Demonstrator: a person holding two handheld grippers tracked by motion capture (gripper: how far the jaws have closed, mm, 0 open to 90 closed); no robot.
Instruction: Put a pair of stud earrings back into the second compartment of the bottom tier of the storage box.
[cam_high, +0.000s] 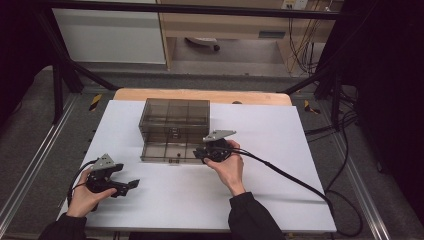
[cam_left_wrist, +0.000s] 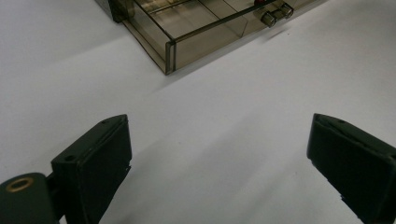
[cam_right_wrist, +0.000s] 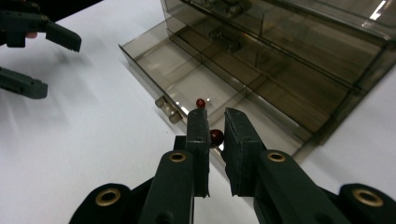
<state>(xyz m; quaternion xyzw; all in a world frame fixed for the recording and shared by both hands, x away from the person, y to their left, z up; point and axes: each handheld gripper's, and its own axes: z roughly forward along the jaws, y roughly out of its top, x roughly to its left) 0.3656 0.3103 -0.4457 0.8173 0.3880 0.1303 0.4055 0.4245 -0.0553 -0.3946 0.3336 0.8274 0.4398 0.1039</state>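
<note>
Red bead (cam_right_wrist: 216, 136) sat between my right gripper (cam_right_wrist: 215, 140) jaws, nearly closed on it, above the open drawer (cam_right_wrist: 154, 63); my left gripper (cam_left_wrist: 219, 163) gaped, well apart.

Smoky clear drawer box on the white table, bottom drawer open.

The drawer box (cam_high: 174, 125) is of dark transparent plastic and stands upright near the far edge of the table (cam_high: 280, 200), about at its middle. Its lowest drawer (cam_right_wrist: 187, 88) is pulled out toward the near edge; it has a small knob (cam_right_wrist: 168, 111) on the front wall. Two small red beads lie in it: one bead (cam_right_wrist: 200, 103) behind the front wall, the other bead (cam_right_wrist: 216, 136) close by.
</note>
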